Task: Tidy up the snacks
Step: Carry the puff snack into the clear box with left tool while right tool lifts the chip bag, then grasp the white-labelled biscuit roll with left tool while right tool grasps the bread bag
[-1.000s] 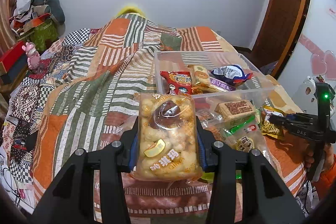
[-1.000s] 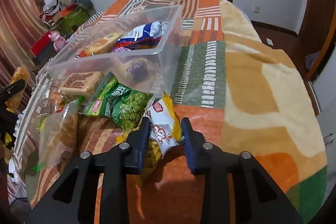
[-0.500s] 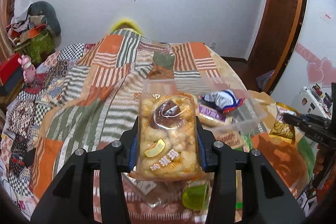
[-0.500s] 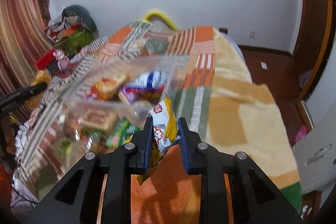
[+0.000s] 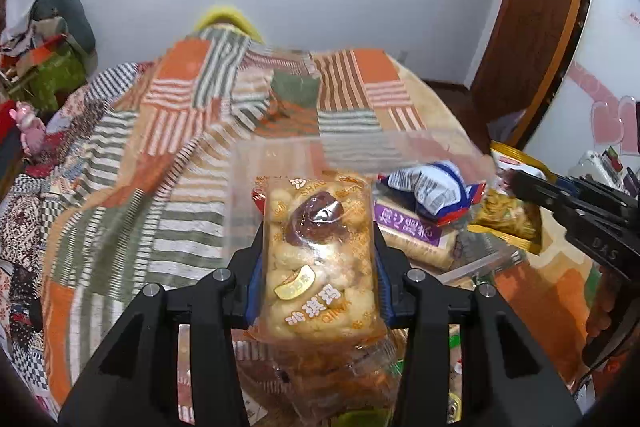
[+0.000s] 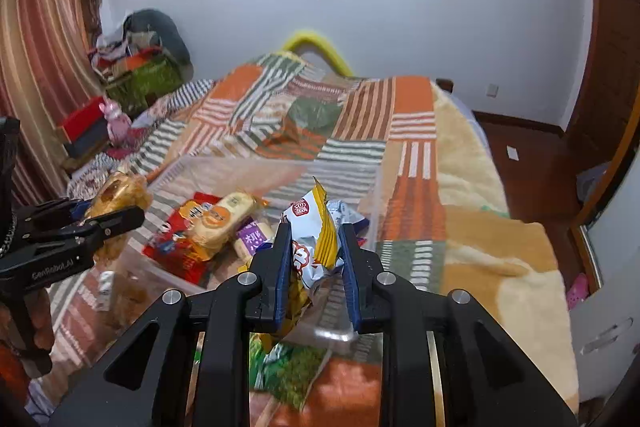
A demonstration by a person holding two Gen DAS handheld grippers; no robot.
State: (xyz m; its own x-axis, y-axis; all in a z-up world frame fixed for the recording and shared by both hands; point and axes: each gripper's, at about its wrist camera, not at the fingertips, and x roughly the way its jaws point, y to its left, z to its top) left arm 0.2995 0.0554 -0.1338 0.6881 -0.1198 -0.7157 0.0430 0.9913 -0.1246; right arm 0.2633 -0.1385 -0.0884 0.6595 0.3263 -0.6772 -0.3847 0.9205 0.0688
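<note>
My left gripper (image 5: 318, 255) is shut on a clear pack of puffed golden snacks (image 5: 320, 259), held upright above the near edge of the clear plastic bin (image 5: 240, 187). My right gripper (image 6: 314, 247) is shut on a yellow and white crinkled snack bag (image 6: 314, 227), lifted over the bin's (image 6: 376, 187) near right side. In the right wrist view the left gripper (image 6: 116, 209) shows at the left with its golden pack (image 6: 116, 191). In the left wrist view the right gripper (image 5: 532, 187) enters from the right with the yellow bag (image 5: 508, 211). The bin holds several snacks, among them a blue and white bag (image 5: 432, 187) and a red packet (image 6: 180, 247).
The bin rests on a bed with an orange, green and striped patchwork quilt (image 5: 160, 155). More loose packets lie in front of the bin, among them a green one (image 6: 288, 367). A pile of clothes and boxes (image 6: 136, 67) sits at the bed's far left, a wooden door (image 5: 532, 7) at the right.
Both grippers have lifted and moved toward the bin. The right gripper picked the yellow bag up off the quilt and carried it over the bin; the left pack now hangs at the bin's near edge.
</note>
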